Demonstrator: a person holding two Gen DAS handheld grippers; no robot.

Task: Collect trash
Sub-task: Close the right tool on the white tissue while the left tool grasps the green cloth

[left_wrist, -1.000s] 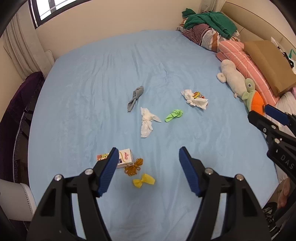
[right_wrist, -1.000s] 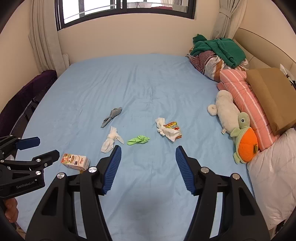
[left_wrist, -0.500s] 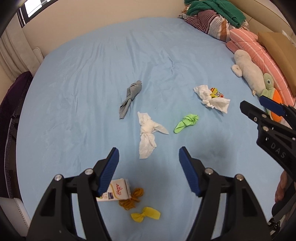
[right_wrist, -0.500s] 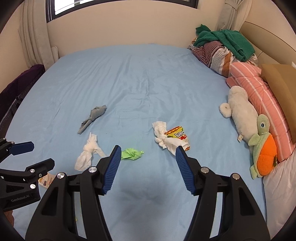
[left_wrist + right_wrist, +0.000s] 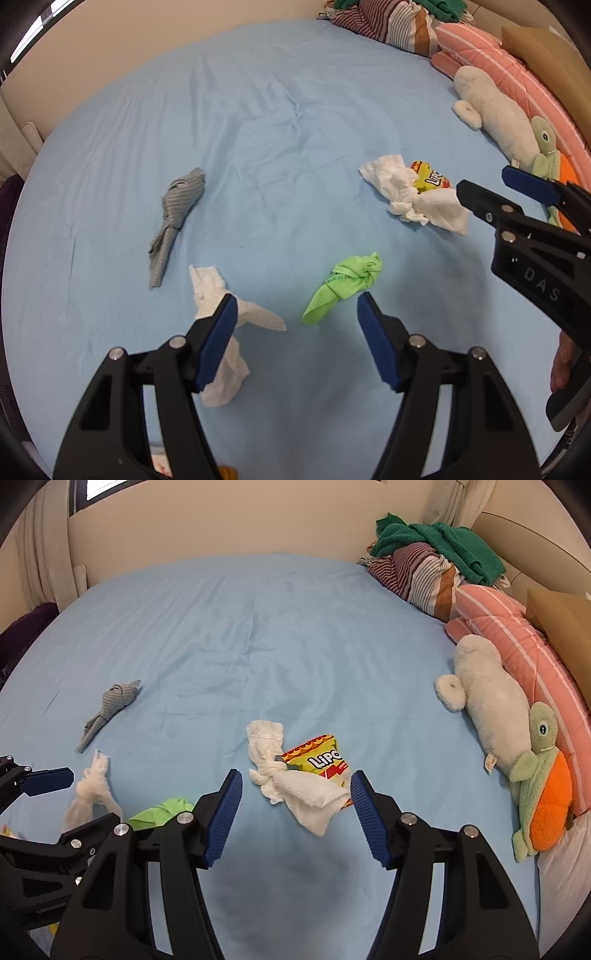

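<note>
Trash lies on the blue bed sheet (image 5: 295, 110). My left gripper (image 5: 295, 306) is open and hangs above a green crumpled scrap (image 5: 343, 284), with a knotted white tissue (image 5: 210, 284) partly hidden behind its left finger. A grey twisted scrap (image 5: 177, 218) lies farther left. My right gripper (image 5: 295, 782) is open and empty above a second white tissue (image 5: 306, 794) and a yellow snack packet (image 5: 317, 760) beside it. Each gripper shows in the other's view: the right gripper (image 5: 484, 181) at the right edge, the left gripper (image 5: 94, 797) at the lower left.
A white plush (image 5: 487, 694) and a green-and-orange plush turtle (image 5: 543, 786) lie along striped pink pillows (image 5: 517, 635) on the right. A pile of clothes (image 5: 424, 557) sits at the far right corner. A small carton (image 5: 162, 465) peeks out under the left gripper.
Both grippers have come down and forward toward the bed, so the scraps look larger. The carton and yellow bits have slid to the bottom edge of the left wrist view. The jaws kept their width.
</note>
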